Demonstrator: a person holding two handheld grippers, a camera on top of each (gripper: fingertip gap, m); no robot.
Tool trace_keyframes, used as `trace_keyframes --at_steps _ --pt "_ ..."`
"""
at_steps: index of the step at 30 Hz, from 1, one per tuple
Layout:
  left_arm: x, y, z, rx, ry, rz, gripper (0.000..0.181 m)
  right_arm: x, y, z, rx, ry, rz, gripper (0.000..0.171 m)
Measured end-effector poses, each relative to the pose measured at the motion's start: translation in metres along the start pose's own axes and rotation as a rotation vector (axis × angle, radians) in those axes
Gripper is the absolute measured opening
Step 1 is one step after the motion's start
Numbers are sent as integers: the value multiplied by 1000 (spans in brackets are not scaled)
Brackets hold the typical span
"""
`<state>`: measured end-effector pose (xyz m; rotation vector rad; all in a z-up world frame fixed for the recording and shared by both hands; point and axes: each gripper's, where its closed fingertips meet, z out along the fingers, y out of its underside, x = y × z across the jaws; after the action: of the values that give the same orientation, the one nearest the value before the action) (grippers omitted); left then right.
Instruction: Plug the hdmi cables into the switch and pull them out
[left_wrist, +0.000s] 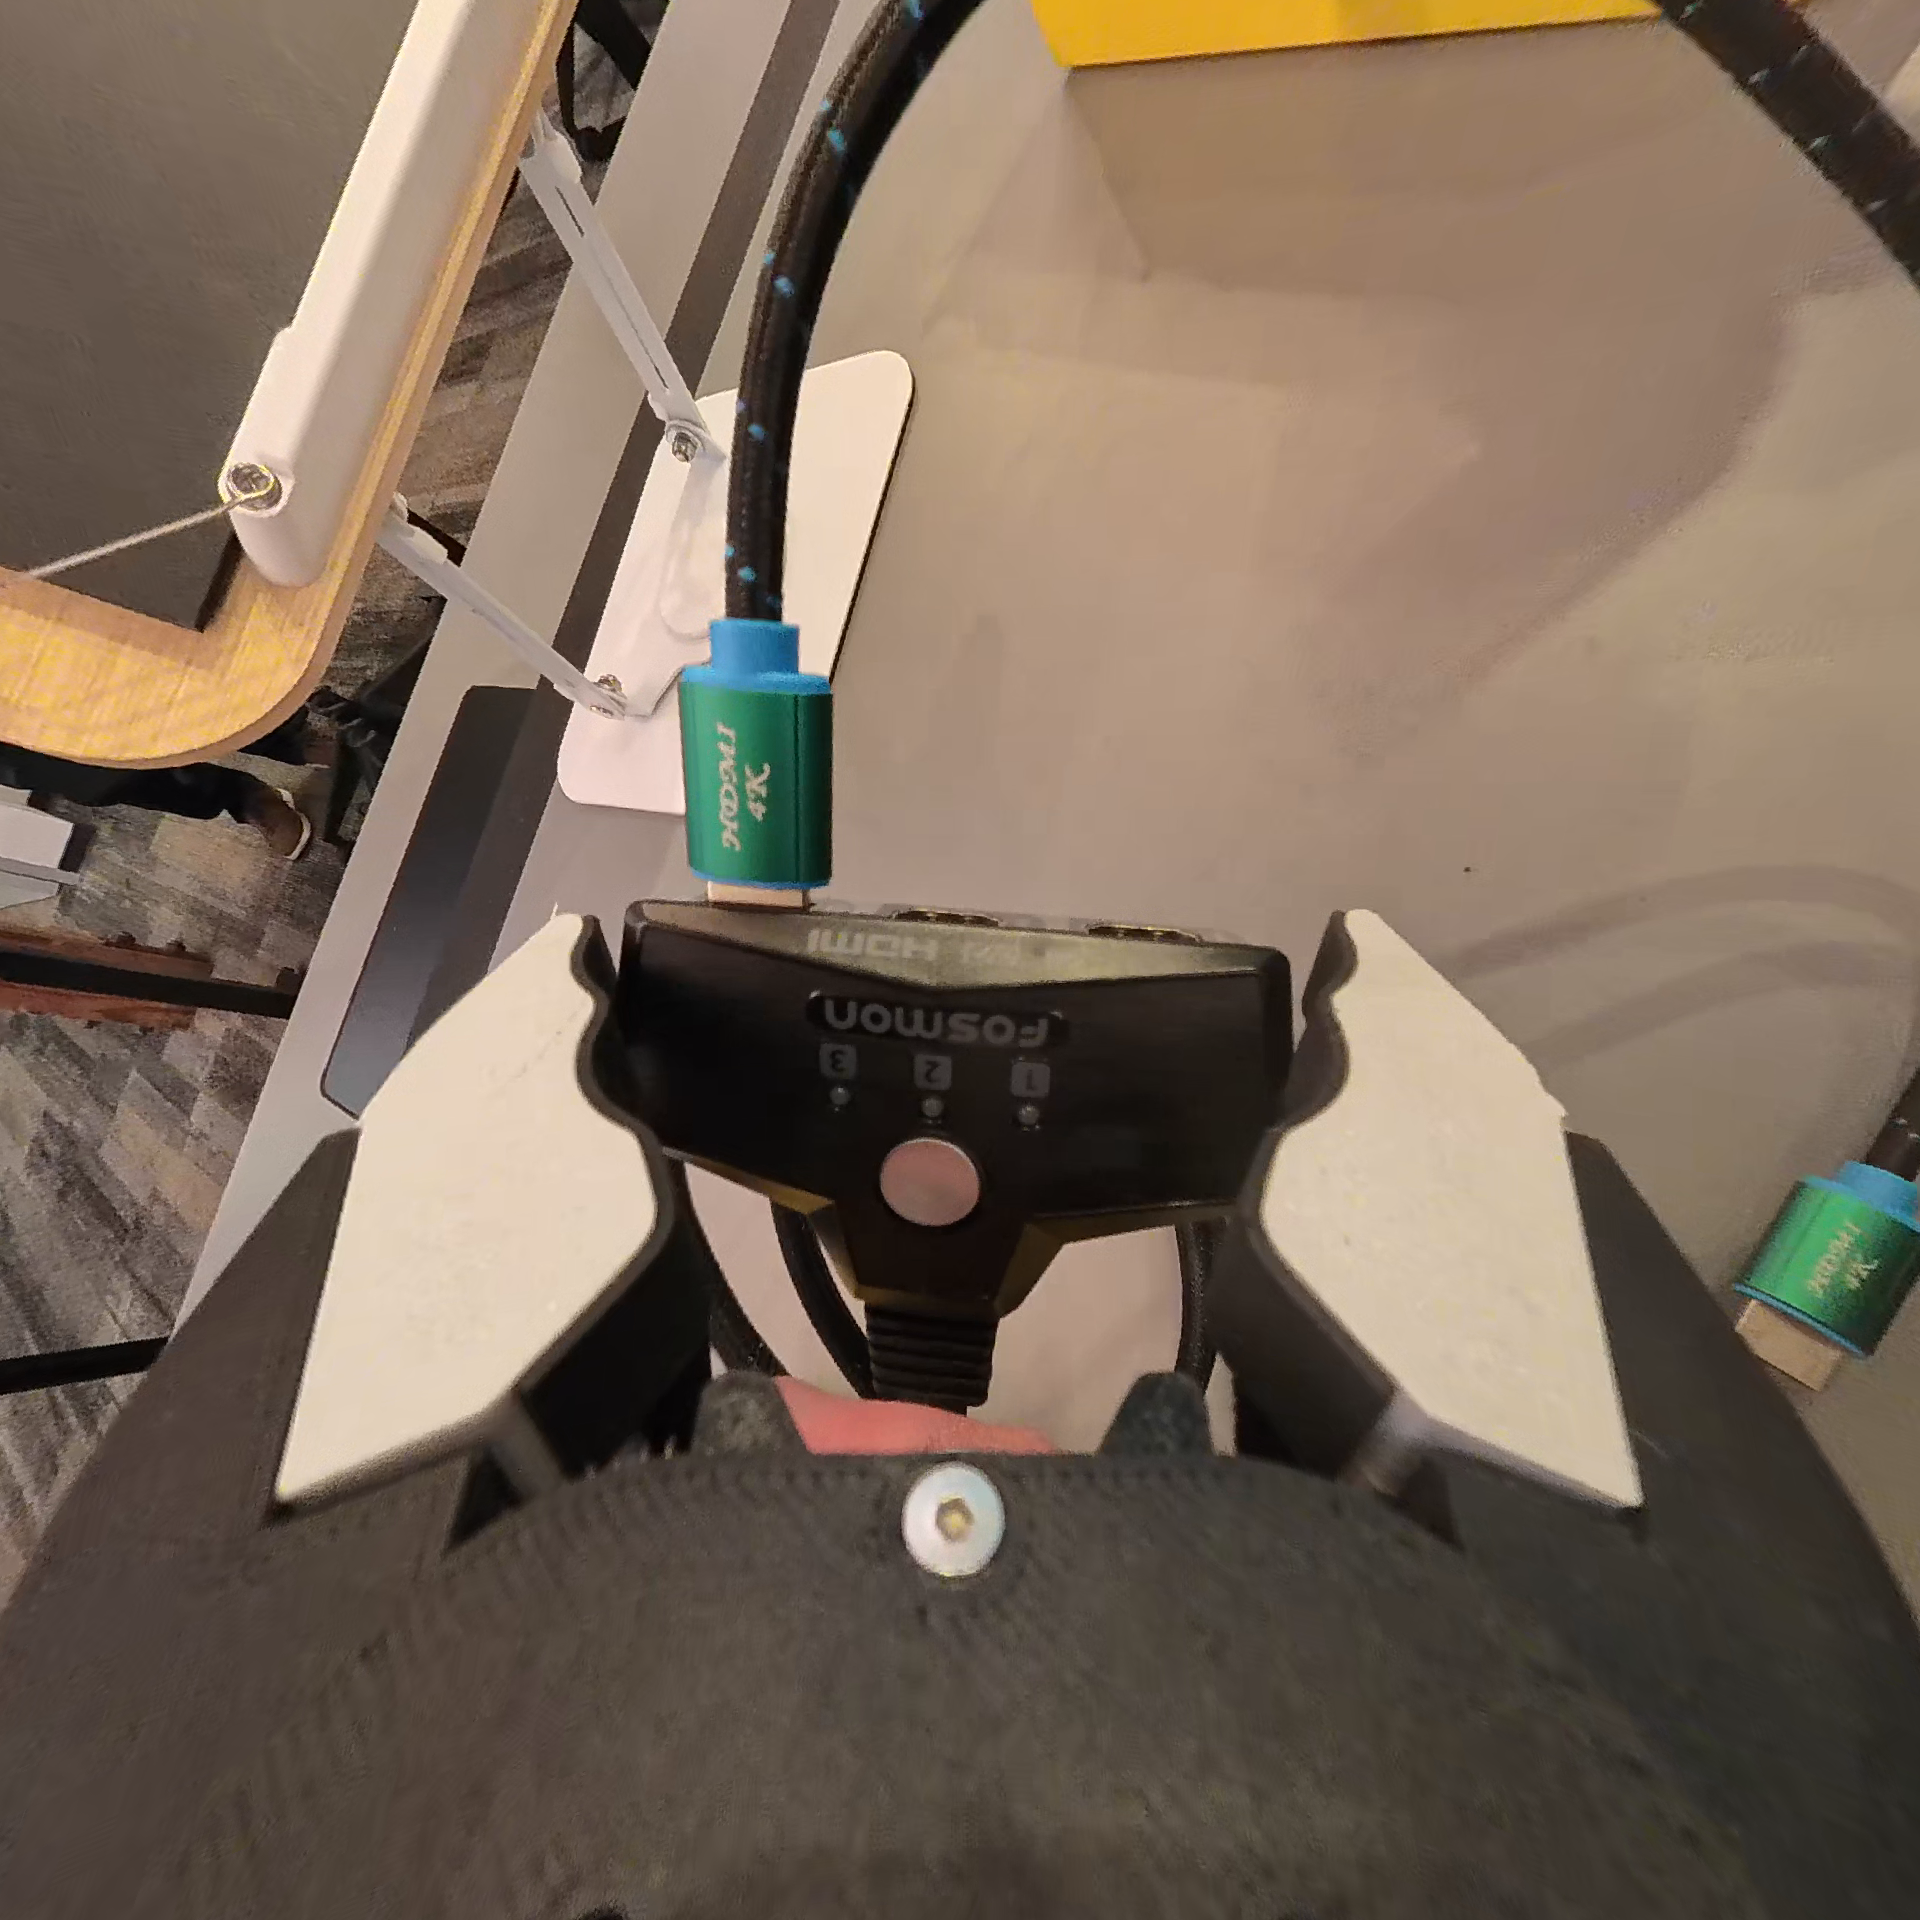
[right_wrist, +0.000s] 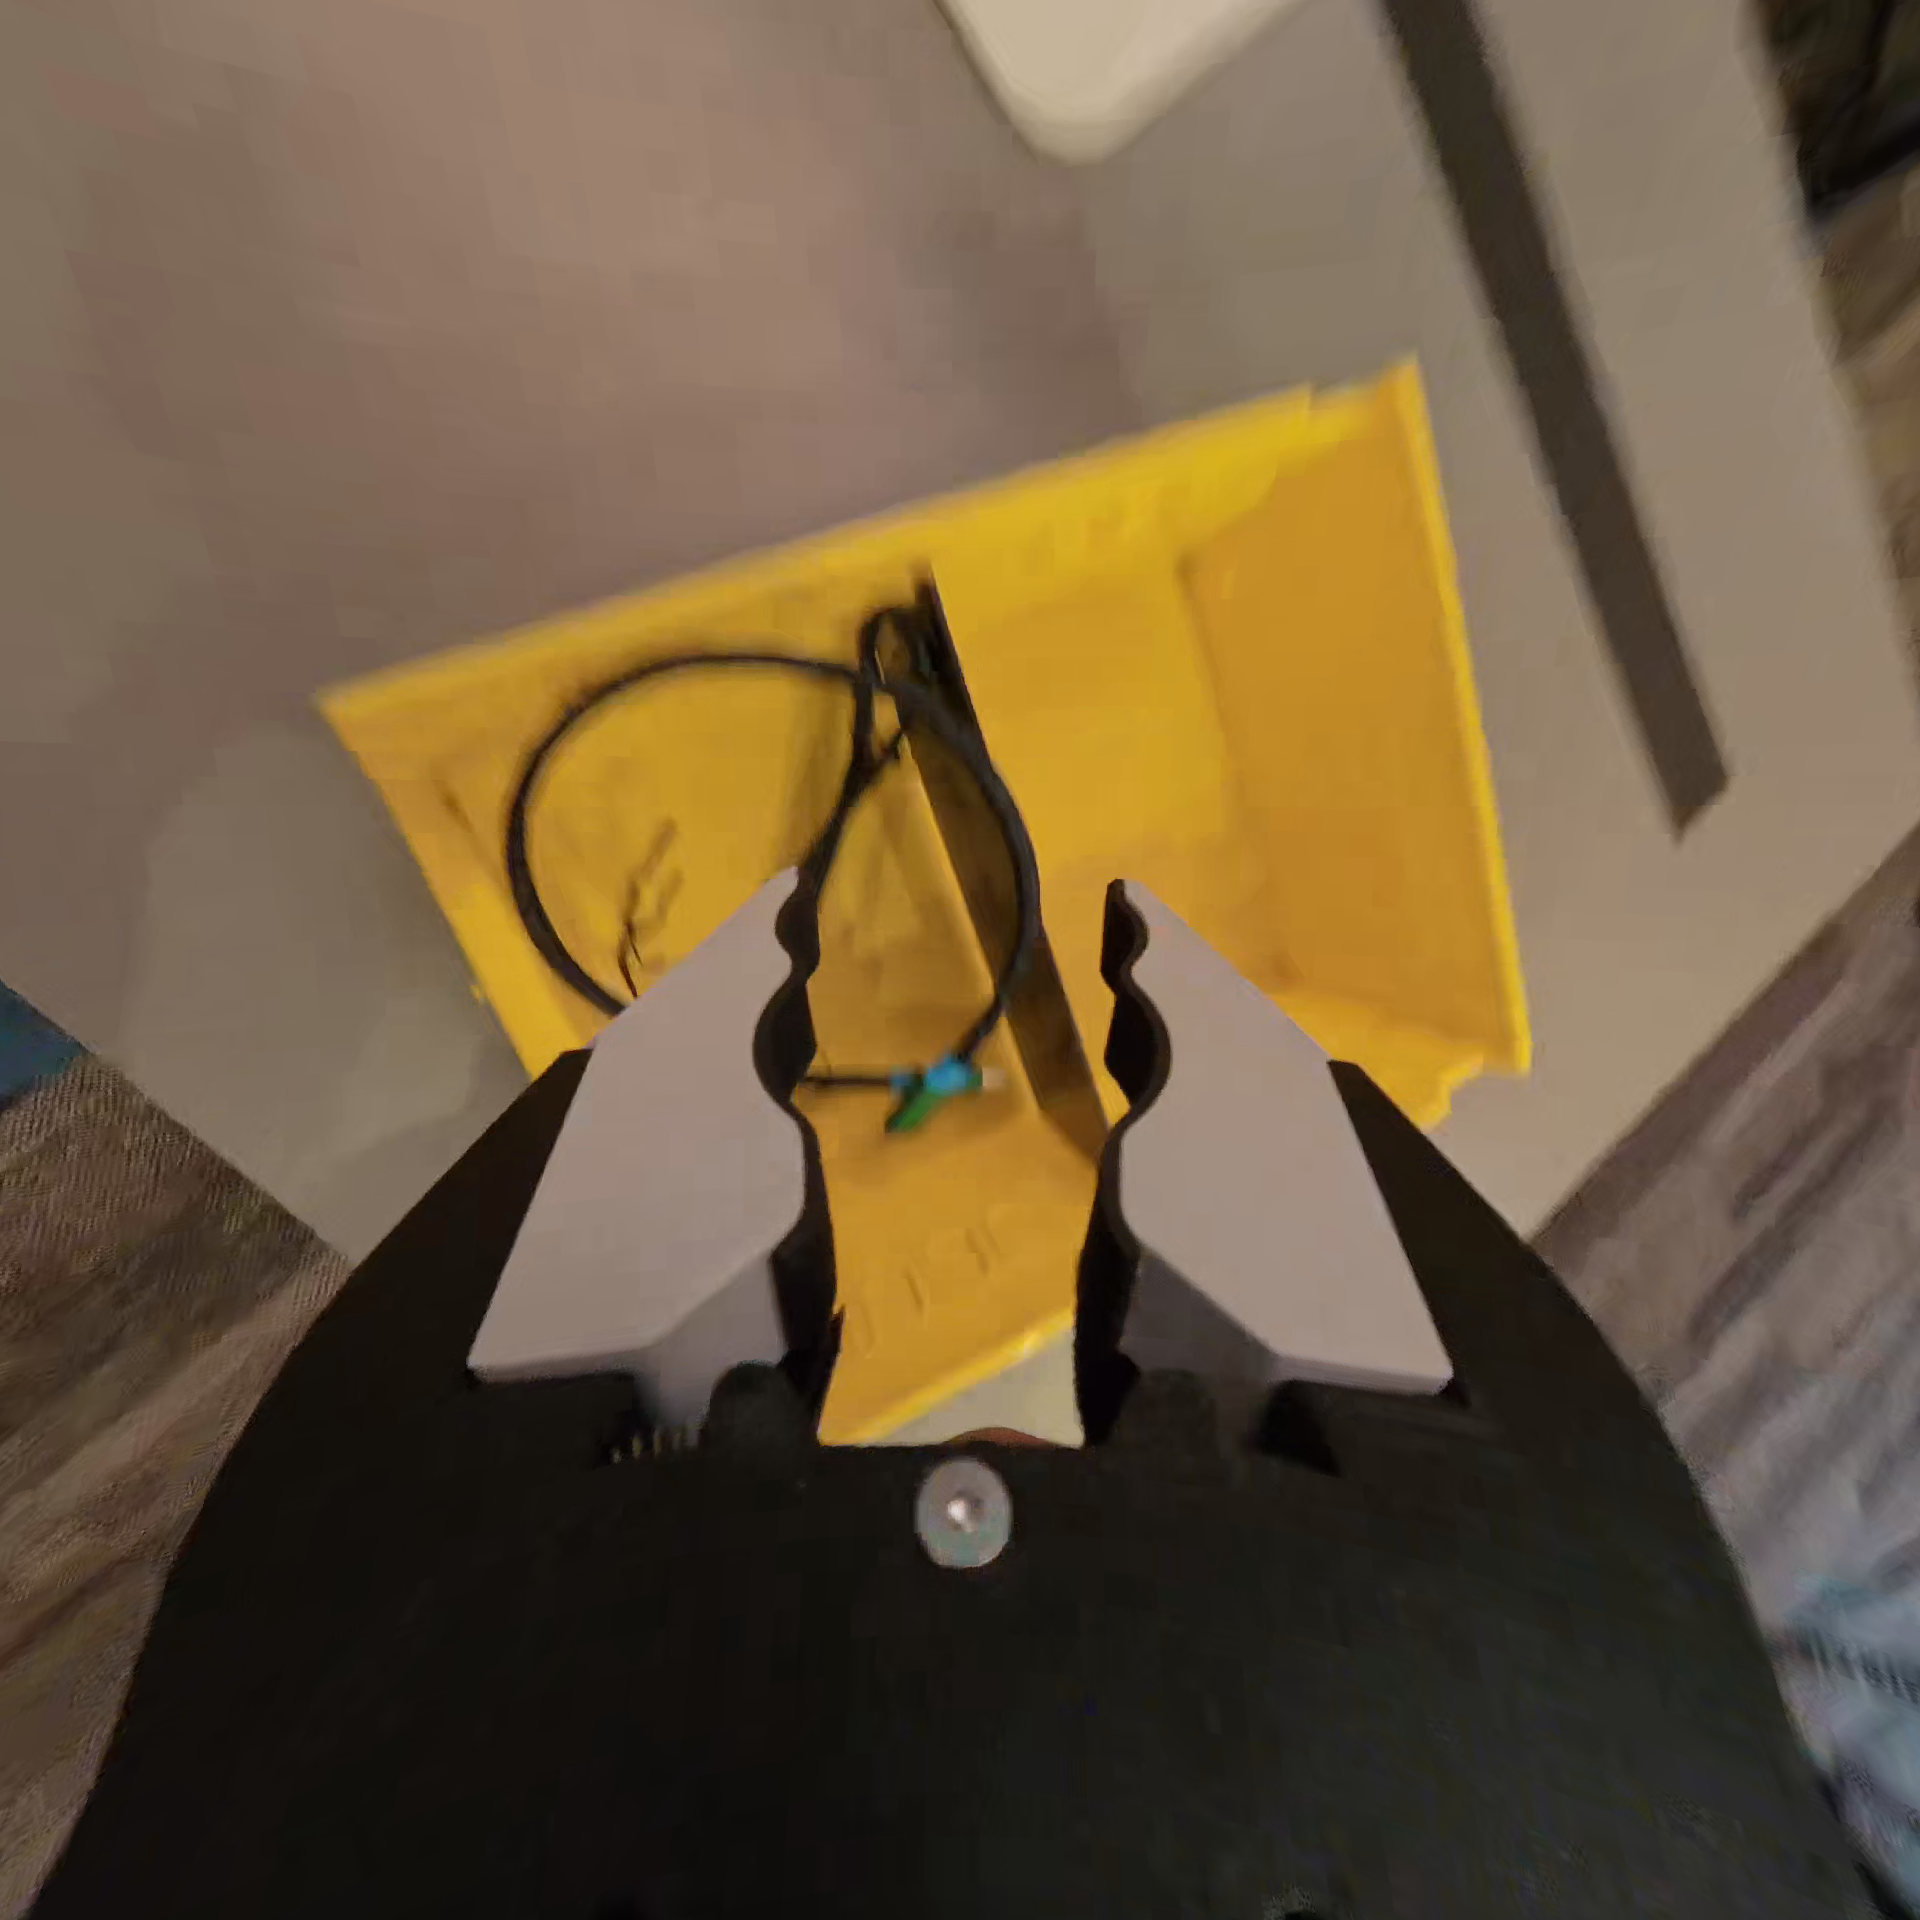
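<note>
My left gripper (left_wrist: 961, 935) is shut on the black HDMI switch (left_wrist: 945, 1049), one finger on each side of its body. A green and blue HDMI plug (left_wrist: 756, 774) on a black braided cable (left_wrist: 769, 416) sits in the switch's leftmost port; the other two ports are empty. A second green plug (left_wrist: 1839, 1262) lies loose on the table at the right. My right gripper (right_wrist: 951, 904) is open and empty, high above a yellow tray (right_wrist: 1299, 727). The tray holds a coiled black cable (right_wrist: 582, 748) with a green and blue plug (right_wrist: 930, 1086).
A white stand base (left_wrist: 748, 582) with thin white struts stands just left of the plugged cable, near the table's left edge. A wooden board (left_wrist: 312, 416) hangs beyond that edge over carpet (left_wrist: 104, 1143). A black divider (right_wrist: 997, 831) splits the tray. The right wrist view is blurred. Left tips to right tips: about 40 centimeters.
</note>
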<state>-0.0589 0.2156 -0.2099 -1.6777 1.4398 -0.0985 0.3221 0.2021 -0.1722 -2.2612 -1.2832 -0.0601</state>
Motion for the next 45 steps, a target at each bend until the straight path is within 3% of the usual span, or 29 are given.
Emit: trace_keyframes --at_steps 6,9,12,18,21,29,31,34,43,45 --pt "2 -8 1 9 -5 24 122 -57 -113 -18 386 -147 -104 54" --pt "5 -11 1 5 -6 50 122 -89 -161 -23 496 -155 -226 52" --pt "10 -15 0 7 6 76 122 -99 -194 -16 540 -72 -342 40" --pt "15 -26 -7 88 53 46 122 -129 -242 21 695 -205 -360 41" --pt "18 -35 -11 159 95 -2 122 -150 -264 20 829 -311 -355 41" --pt "31 -50 -13 225 161 -26 122 -196 -299 33 914 -433 -379 53" --pt "35 -52 -12 226 174 -22 122 -203 -301 40 899 -456 -379 45" --pt "38 -53 -12 215 181 -14 122 -208 -303 42 914 -476 -374 19" --pt "35 -57 -15 190 160 -41 122 -205 -303 37 976 -539 -258 19" --pt "28 -59 -19 187 117 -63 130 -200 -303 40 984 -532 -214 19"
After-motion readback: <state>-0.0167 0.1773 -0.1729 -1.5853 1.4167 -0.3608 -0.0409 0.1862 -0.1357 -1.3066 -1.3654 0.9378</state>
